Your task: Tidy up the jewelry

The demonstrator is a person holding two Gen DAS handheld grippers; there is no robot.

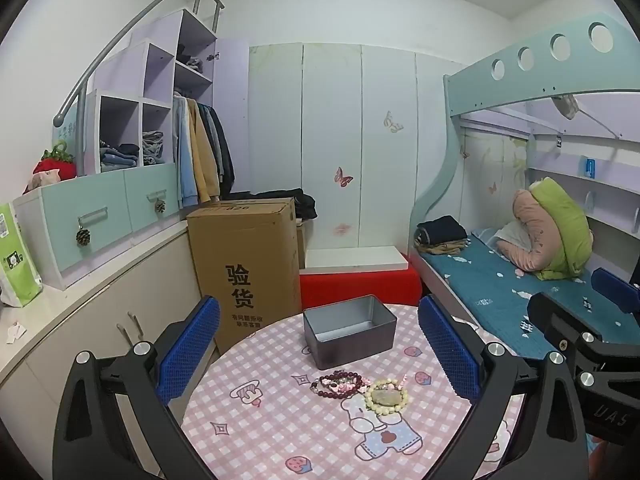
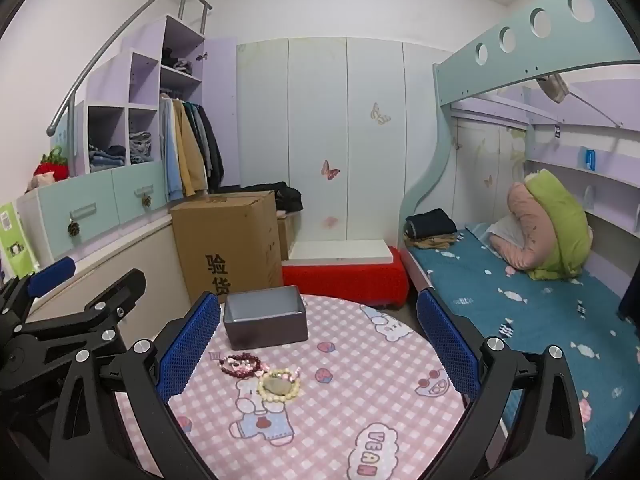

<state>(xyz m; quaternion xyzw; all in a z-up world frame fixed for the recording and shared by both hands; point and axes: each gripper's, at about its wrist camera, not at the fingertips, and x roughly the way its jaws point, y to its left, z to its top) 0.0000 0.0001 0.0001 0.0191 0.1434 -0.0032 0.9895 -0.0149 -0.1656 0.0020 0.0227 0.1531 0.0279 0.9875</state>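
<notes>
Blue-padded jaws of the left gripper (image 1: 320, 344) spread wide apart, holding nothing, hovering over the round desk (image 1: 280, 432) with its pink checked cloth printed with bears and strawberries. Right gripper (image 2: 318, 344) same story: jaws wide apart, nothing between them, above the same desk; cloth print near its lower edge reads "VEAN". Black body of the right gripper seen from the left wrist view shows "UAS" on its side, partly cut off. Task items sit together near desk centre: dark red bead bracelets (image 1: 338, 384) with pink charms, touching a cream bead bracelet (image 1: 386, 396) that rings a greenish-brown stone (image 1: 387, 397). Same pile in the right wrist view: red beads (image 2: 242, 364), cream ring (image 2: 279, 385). Open grey metal tin (image 1: 350, 332), nothing visible inside, stands just behind the bracelets, apart from them; also at (image 2: 265, 319). Behind the desk a tall cardboard box (image 1: 244, 264) printed "验货" with smaller lines below too small to read. Green pouch (image 1: 16, 260) on the left counter, label unreadable. Bunk bed (image 1: 520, 280) to the right with teal sheet, folded clothes and a green-pink cushion.
</notes>
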